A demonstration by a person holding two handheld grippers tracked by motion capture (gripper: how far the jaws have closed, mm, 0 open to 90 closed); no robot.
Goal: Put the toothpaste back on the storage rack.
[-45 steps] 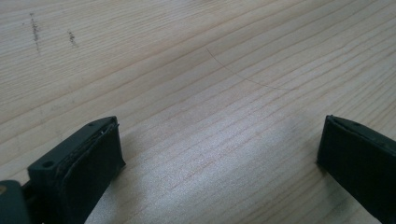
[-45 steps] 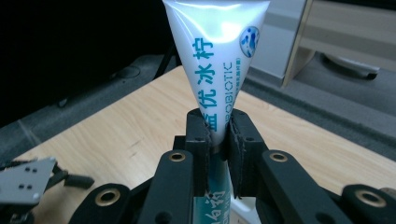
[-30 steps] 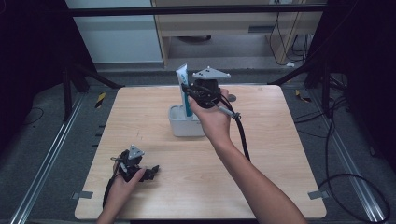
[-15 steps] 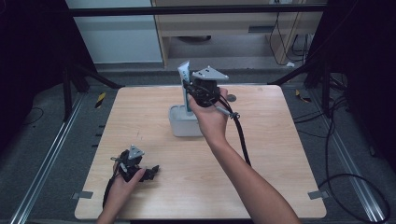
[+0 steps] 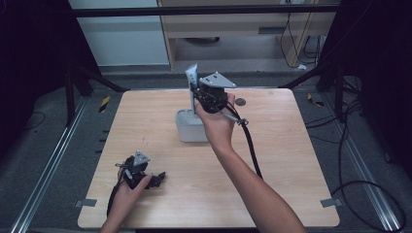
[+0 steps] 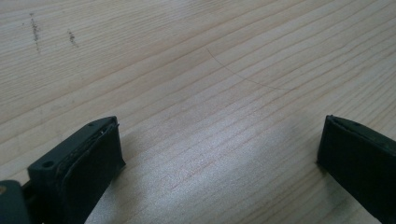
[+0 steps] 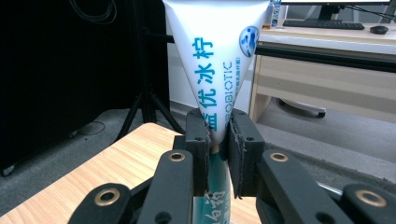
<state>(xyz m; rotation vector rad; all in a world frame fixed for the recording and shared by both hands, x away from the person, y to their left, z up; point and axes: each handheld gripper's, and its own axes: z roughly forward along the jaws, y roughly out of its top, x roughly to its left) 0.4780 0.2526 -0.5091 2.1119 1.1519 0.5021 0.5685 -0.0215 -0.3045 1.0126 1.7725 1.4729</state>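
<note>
Left gripper [image 5: 156, 178]: you rest it low at the near-left of the table [image 5: 301, 160], jaws spread wide over bare wood, nothing between them.
Grey cup [image 5: 188, 127]: stands mid-table, directly under your right gripper.
Toothpaste tube [image 7: 218, 60]: upright, long axis vertical, crimped flat end on top; lower end drops toward the cup.
Right gripper [image 7: 217, 149]: your pads are clamped on the tube's narrowing body, one on each flat face.
Nearer hand: your right; your left sits well apart.
Hidden: the tube's cap end and the cup's inside, behind your hand; whether the tube touches the cup, cannot tell.
</note>
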